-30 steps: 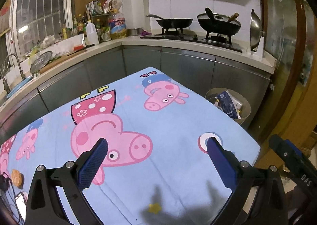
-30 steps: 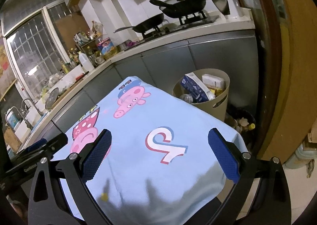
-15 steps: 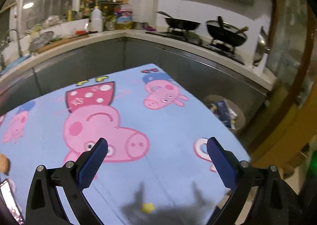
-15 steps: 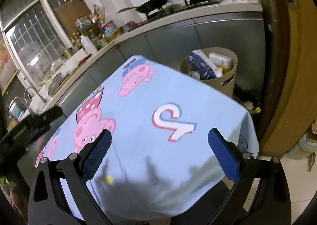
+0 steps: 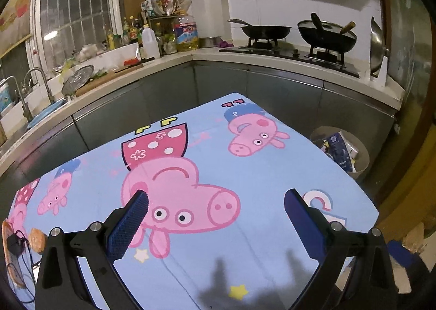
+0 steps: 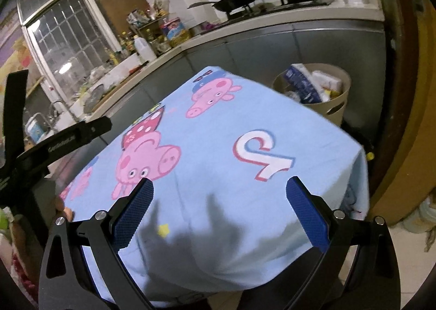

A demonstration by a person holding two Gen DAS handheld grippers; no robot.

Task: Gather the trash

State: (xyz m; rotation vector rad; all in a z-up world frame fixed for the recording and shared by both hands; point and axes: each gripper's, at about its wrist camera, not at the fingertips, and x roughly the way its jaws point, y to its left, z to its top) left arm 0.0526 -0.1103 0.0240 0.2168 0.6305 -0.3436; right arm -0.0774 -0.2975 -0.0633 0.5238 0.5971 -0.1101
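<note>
A beige trash bin (image 5: 359, 158) full of packaging stands on the floor past the table's far right corner; it also shows in the right wrist view (image 6: 339, 107). My left gripper (image 5: 216, 224) is open and empty above the blue cartoon-pig tablecloth (image 5: 272, 173). My right gripper (image 6: 219, 210) is open and empty above the cloth's near right part (image 6: 218, 152). A round brown item (image 5: 37, 239) lies at the cloth's left edge. The left gripper's body (image 6: 62, 141) shows at the left in the right wrist view.
A kitchen counter (image 5: 272, 60) wraps around the back with a stove, two woks (image 5: 325, 37), bottles (image 5: 150, 42) and a sink at the left. A black cable and device (image 5: 13, 247) lie at the table's left edge. A wooden door frame (image 6: 408, 119) stands at the right.
Both grippers have pulled back and risen, so more of the tablecloth shows. The left view has swung left. Both stay open and empty.
</note>
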